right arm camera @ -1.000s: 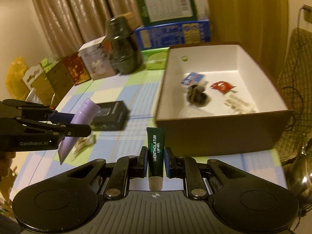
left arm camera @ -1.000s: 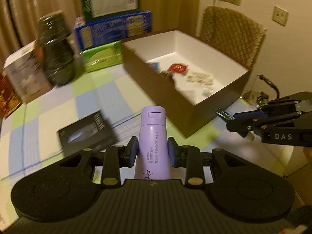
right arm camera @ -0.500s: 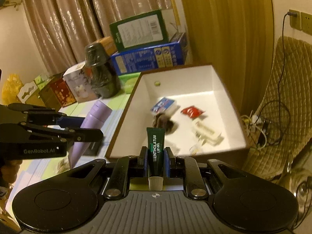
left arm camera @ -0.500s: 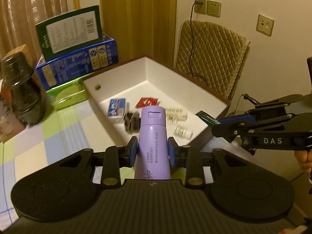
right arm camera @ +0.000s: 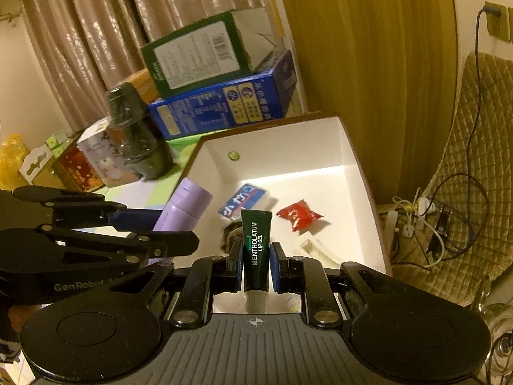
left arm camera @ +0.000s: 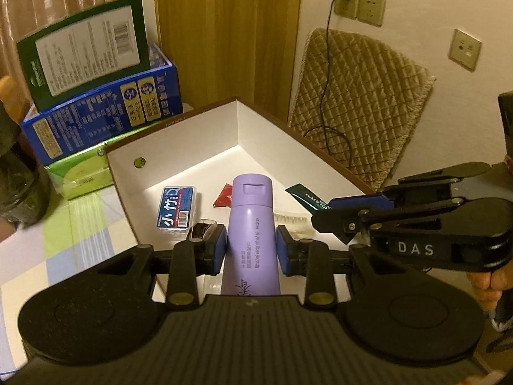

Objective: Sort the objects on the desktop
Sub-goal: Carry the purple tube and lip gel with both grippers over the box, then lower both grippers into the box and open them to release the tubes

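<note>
- Purple bottle [left arm camera: 250, 234]: clamped between the pads of the left gripper [left arm camera: 250, 250], cap forward, held over the near edge of the box [left arm camera: 237, 122].
- Green lip gel tube [right arm camera: 256, 253]: pinched tight in the right gripper [right arm camera: 256, 268], cap toward the camera, also above the box.
- Box, white inside, brown outside: already holds a blue-and-white packet [left arm camera: 175, 211], a red sachet [right arm camera: 299, 216], a dark round item and a pale strip on its floor.
- Progress, judged: several small things sorted into the box; both carried items not yet released.
- Beyond the box: blue carton [right arm camera: 224, 102] with a green carton [right arm camera: 198, 54] on top, a dark bottle [right arm camera: 138, 138] left of the box.
- Right of the box: quilted chair [left arm camera: 356, 106].
</note>
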`<move>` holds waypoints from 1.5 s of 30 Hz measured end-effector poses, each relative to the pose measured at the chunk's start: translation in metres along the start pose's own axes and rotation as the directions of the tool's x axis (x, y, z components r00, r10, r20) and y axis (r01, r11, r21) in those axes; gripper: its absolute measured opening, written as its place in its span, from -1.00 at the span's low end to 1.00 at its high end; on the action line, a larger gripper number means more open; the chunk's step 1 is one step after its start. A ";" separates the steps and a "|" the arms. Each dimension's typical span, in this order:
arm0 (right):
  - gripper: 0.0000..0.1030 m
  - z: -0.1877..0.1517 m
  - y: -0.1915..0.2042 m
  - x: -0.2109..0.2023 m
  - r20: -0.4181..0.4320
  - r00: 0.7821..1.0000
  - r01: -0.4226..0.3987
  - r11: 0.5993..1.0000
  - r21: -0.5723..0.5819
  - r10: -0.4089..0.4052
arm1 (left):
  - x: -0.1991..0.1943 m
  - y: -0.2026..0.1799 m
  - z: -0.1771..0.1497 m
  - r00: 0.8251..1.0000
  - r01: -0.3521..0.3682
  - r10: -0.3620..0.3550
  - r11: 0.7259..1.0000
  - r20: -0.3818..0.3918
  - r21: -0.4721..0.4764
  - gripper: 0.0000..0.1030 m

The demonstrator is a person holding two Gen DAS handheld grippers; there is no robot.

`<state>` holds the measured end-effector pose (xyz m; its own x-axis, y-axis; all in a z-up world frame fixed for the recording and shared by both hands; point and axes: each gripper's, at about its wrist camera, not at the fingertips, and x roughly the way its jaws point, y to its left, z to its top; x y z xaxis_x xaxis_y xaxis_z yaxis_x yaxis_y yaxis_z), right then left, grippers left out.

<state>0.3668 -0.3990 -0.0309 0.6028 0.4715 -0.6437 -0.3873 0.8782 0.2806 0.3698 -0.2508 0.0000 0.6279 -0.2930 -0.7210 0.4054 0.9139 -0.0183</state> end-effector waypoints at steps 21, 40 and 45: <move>-0.73 0.018 -0.033 0.069 -0.110 0.994 0.035 0.997 0.067 -0.028 | 0.098 0.031 0.015 0.987 -0.044 0.026 0.992 -0.156 -0.116 -0.45; -0.73 0.019 -0.030 0.090 -0.152 0.988 0.048 0.997 0.067 -0.037 | 0.113 0.039 0.017 0.984 -0.068 0.049 0.992 -0.172 -0.107 -0.46; -0.73 0.019 -0.029 0.090 -0.156 0.987 0.051 0.997 0.066 -0.040 | 0.111 0.043 0.017 0.983 -0.073 0.052 0.991 -0.175 -0.115 -0.46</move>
<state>0.4459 -0.3805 -0.0833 0.5016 0.4174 -0.7577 -0.3093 0.9045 0.2935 0.4682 -0.2489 -0.0689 0.5224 -0.1911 -0.8310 0.2796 0.9591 -0.0448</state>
